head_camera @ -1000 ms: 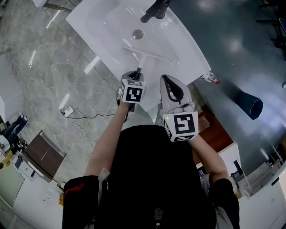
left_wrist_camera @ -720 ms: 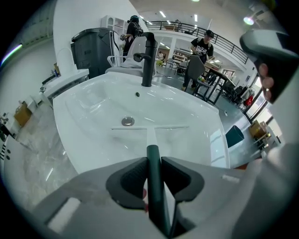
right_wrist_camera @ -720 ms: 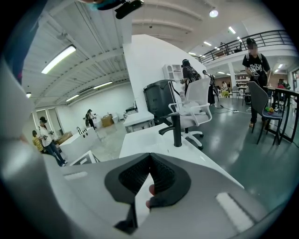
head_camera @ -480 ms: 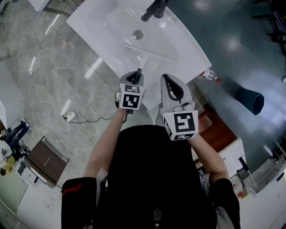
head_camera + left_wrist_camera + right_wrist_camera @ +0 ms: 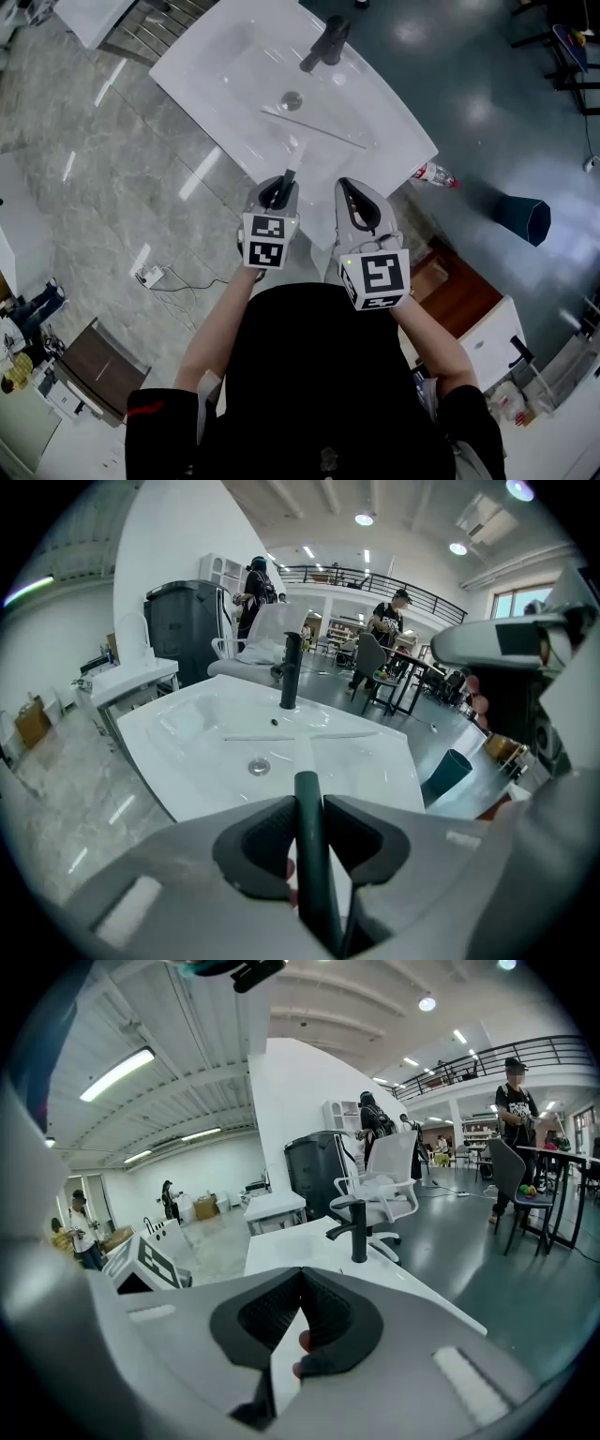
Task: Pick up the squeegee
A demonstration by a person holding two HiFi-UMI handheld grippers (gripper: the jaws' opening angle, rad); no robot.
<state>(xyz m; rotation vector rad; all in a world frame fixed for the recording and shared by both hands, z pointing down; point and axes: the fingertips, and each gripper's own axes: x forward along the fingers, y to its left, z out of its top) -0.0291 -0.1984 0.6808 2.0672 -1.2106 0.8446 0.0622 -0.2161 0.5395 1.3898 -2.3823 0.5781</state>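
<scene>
The squeegee (image 5: 313,127) has a pale blade and a dark handle (image 5: 290,176). It hangs over the white sink basin (image 5: 192,58), blade crosswise in front of the drain (image 5: 292,98). My left gripper (image 5: 279,193) is shut on the handle at the sink's near edge. In the left gripper view the dark handle (image 5: 310,841) runs up between the pads of my left gripper (image 5: 307,808), with the blade (image 5: 300,735) beyond it over the basin. My right gripper (image 5: 361,202) sits just to the right, shut with nothing in it; the right gripper view shows the right gripper (image 5: 302,1277) with its pads together.
A black faucet (image 5: 325,44) stands at the basin's far side. A plastic bottle (image 5: 434,173) and a dark bin (image 5: 523,217) lie on the floor to the right, a power strip with cable (image 5: 150,275) to the left. People stand far off (image 5: 386,621).
My left gripper has risen and drawn back toward the body with the squeegee, so the blade hangs higher over the basin. The right gripper has shifted only slightly.
</scene>
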